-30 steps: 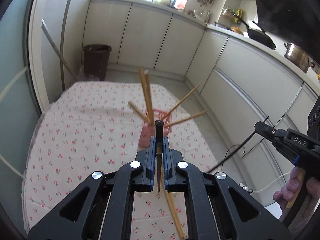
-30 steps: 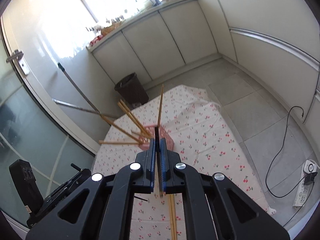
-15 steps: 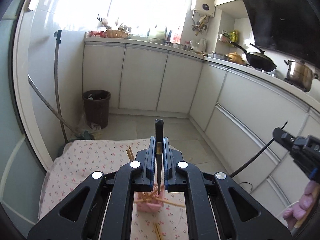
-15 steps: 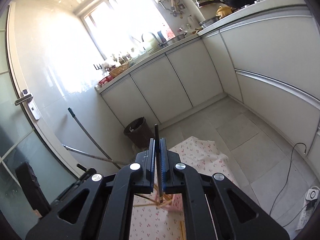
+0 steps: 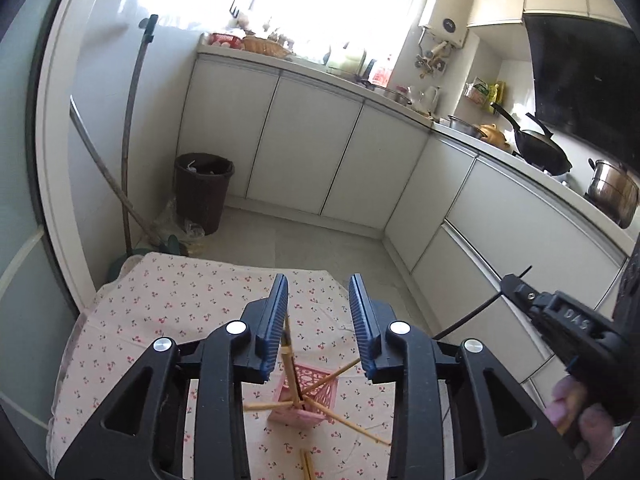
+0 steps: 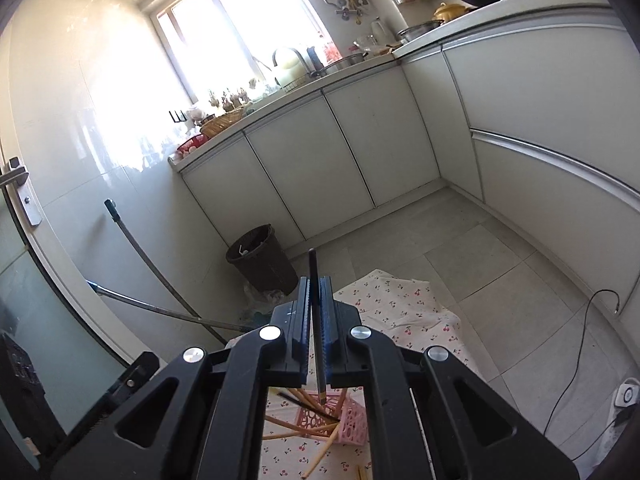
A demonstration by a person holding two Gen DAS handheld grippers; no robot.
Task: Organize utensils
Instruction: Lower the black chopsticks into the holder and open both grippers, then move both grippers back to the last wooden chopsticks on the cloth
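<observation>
Left gripper: my jaws are opening, and nothing sits between the blue pads; through the gap I see only a wooden chopstick standing in the holder below.

Right gripper: my jaws are clamped on a dark-topped chopstick, which stands nearly upright, its pale lower tip hanging just above the holder.

Holder: the small pink perforated plastic basket sits on the cherry-print tablecloth, already bristling with wooden chopsticks that lean out in every direction.

Loose pieces: at least one more wooden chopstick lies flat on the cloth just in front of the basket.

Step in hand: as I judge it, dropping the right-hand chopstick into the basket while the left hand clears away.

How I do it well: I centre the tip over an open patch of the basket, away from the fanned-out sticks, and lower it inside the rim before I let go.

Risk: the basket looks light; a sideways nudge on the leaning sticks could tip it or flick one out.

Left hand next: I keep it clear of the right, then go for the stick on the cloth.
</observation>
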